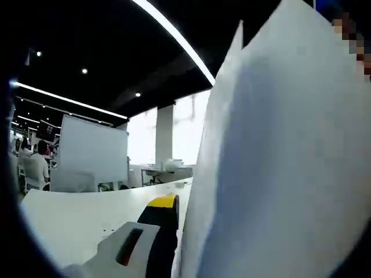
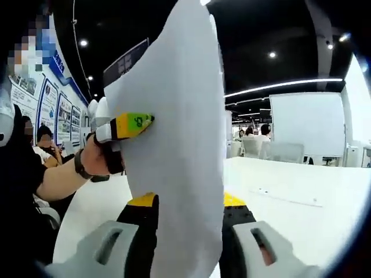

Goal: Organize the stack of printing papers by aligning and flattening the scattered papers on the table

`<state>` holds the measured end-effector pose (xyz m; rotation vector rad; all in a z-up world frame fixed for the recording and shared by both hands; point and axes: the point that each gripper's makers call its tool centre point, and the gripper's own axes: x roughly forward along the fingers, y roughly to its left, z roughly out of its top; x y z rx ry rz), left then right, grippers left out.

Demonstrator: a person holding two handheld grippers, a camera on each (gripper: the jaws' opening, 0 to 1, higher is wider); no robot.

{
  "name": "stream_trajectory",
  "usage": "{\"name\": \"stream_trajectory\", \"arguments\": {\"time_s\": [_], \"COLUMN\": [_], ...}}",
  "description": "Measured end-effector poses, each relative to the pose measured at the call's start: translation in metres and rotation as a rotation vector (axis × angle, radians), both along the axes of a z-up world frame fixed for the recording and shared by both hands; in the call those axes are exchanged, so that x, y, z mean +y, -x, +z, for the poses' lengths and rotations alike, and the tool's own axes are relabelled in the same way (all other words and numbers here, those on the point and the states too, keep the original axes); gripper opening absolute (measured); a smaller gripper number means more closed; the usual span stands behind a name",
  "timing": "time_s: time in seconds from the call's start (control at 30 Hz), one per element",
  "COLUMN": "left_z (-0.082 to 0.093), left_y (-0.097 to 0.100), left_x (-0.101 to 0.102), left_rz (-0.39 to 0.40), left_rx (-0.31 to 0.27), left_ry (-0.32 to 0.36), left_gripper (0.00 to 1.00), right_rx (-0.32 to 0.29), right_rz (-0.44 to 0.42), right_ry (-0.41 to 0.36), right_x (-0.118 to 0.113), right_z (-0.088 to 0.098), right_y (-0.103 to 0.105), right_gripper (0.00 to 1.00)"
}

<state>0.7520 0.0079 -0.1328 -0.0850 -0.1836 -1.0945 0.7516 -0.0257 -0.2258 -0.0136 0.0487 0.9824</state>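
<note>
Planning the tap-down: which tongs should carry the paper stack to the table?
Right, probably. The right tongs straddle the bottom edge of the paper stack, upright above the table. The left tongs only pinch its side edge higher up, better suited for steadying.

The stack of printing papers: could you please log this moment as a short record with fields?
papers: white stack of printing papers, held upright off the table
right gripper: right gripper, jaws closed on the stack's lower edge
left gripper: left gripper, yellow-tipped, pinching the stack's side edge
hand: person's hand holding the left gripper
table: white table, one flat strip lying on it
</note>
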Motion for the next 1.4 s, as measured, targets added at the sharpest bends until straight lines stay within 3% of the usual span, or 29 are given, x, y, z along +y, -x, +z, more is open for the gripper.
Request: {"name": "stream_trajectory", "arguments": {"time_s": [0.07,0.13,0.17,0.3,0.57,0.73,1.03,1.23,1.33,1.4], "left_z": [0.0,-0.001,-0.001,0.002,0.038,0.064,0.09,0.118,0.124,0.128], "left_y": [0.003,0.006,0.008,0.007,0.023,0.034,0.052,0.064,0.063,0.058], "left_x": [-0.003,-0.005,-0.006,-0.003,0.014,0.032,0.044,0.065,0.076,0.085], "left_rz": [-0.02,-0.019,-0.021,-0.01,-0.107,-0.149,-0.232,-0.341,-0.352,-0.327], "left_rx": [-0.009,-0.071,-0.074,-0.068,-0.025,-0.048,-0.045,-0.017,0.007,0.02], "left_ry": [0.0,-0.04,-0.04,-0.028,0.18,0.28,0.424,0.645,0.727,0.826], "left_gripper": [0.27,0.11,0.06,0.06,0.06,0.06,0.06,0.06,0.06,0.06], "right_rx": [0.004,0.005,0.004,0.003,0.006,-0.011,-0.035,-0.022,-0.008,0.002], "right_rz": [0.0,-0.001,-0.003,-0.015,-0.036,-0.013,0.043,0.023,0.092,0.154], "right_ry": [0.001,0.005,0.007,0.001,-0.031,-0.144,-0.393,-0.402,-0.472,-0.529], "right_x": [0.0,-0.001,-0.002,-0.007,-0.015,-0.019,-0.041,-0.047,-0.041,-0.035], "right_z": [-0.001,-0.002,-0.002,-0.001,0.002,0.023,0.06,0.058,0.068,0.076], "right_y": [0.0,0.001,0.001,0.001,0.0,0.005,0.018,0.016,0.027,0.037], "right_gripper": [0.34,0.34,0.34,0.36,0.43,0.48,0.52,0.63,0.61,0.56]}}
